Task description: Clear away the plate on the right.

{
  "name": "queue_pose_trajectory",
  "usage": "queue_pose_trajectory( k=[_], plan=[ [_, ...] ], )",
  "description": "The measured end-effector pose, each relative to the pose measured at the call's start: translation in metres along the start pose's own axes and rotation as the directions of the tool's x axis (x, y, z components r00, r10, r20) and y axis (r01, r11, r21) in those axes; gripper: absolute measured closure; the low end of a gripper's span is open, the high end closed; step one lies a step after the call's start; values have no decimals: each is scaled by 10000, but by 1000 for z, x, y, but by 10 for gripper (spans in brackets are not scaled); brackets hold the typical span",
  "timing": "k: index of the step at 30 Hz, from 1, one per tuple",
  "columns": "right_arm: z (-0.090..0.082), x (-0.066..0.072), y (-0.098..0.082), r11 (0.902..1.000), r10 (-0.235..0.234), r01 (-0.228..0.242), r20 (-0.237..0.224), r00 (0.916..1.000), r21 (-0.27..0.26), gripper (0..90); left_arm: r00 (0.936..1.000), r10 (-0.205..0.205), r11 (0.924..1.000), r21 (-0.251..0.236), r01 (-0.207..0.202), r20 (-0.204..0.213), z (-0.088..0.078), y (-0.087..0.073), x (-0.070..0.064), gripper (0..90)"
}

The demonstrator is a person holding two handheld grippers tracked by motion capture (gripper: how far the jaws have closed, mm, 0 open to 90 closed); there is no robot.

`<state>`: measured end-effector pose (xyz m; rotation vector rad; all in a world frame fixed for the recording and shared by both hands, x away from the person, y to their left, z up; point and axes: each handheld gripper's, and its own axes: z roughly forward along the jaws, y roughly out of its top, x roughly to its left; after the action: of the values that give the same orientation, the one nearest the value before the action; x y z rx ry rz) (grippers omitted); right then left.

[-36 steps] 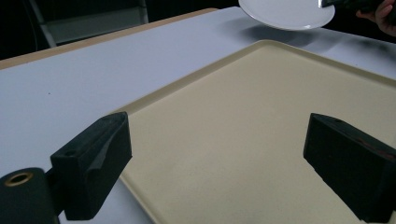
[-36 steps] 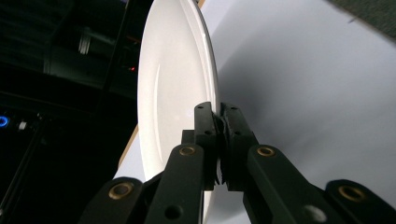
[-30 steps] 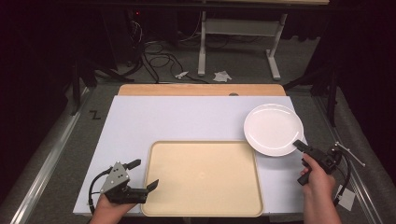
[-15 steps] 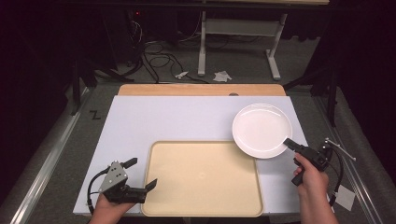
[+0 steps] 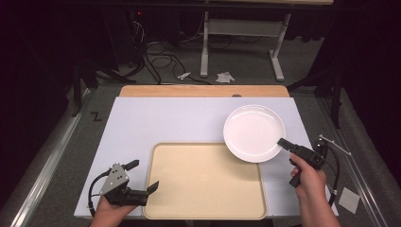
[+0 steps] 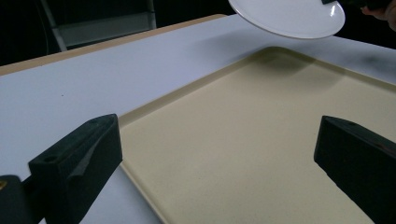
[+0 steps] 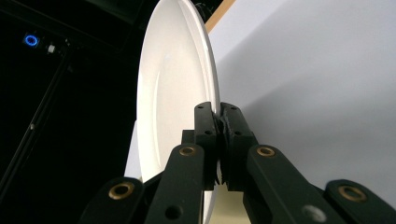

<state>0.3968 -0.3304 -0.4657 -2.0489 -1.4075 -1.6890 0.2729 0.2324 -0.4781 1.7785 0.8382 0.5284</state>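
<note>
A round white plate (image 5: 254, 133) hangs above the table, over the far right corner of the beige tray (image 5: 203, 189). My right gripper (image 5: 283, 144) is shut on the plate's near right rim; in the right gripper view both jaws pinch the plate (image 7: 175, 93) edge at the right gripper (image 7: 219, 116). My left gripper (image 5: 142, 175) stands open at the tray's near left corner, nothing between its jaws. In the left gripper view the left gripper (image 6: 219, 154) looks across the tray (image 6: 261, 140) toward the raised plate (image 6: 289, 16).
The tray lies on a white table top (image 5: 161, 123) with a wooden strip (image 5: 203, 91) along its far edge. Beyond it are a dark floor, cables and a desk frame (image 5: 241, 42). A paper scrap (image 5: 349, 199) lies on the floor at right.
The right hand has carried the plate leftward and slightly up, from the table's right edge to over the tray's far right corner. The left gripper has kept still.
</note>
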Motion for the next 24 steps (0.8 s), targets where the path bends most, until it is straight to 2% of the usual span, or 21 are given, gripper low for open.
queue_pose_trajectory(
  k=[5, 10, 14, 20, 24],
  plan=[
    [3, 11, -1, 9995, -287, 288, -41, 9996, 148, 886, 10000, -71, 10000, -38, 71, 22, 0, 0, 1, 10],
    [6, 21, -13, 9975, -438, 458, -390, 9983, 533, 886, 10000, -82, 9999, -68, 82, -10, 0, 0, 2, 8],
    [11, 23, -22, 9950, -476, 529, -633, 9969, 849, 886, 10000, -41, 10000, -57, 41, 5, 0, 0, 1, 8],
    [21, 28, -38, 9870, -658, 757, -735, 9951, 1421, 886, 10000, -56, 9999, -98, 56, 7, 0, 1, 1, 8],
    [24, 30, -43, 9835, -742, 852, -740, 9945, 1593, 886, 10000, -25, 9999, -104, 25, 14, -1, 1, 1, 8]
  ],
)
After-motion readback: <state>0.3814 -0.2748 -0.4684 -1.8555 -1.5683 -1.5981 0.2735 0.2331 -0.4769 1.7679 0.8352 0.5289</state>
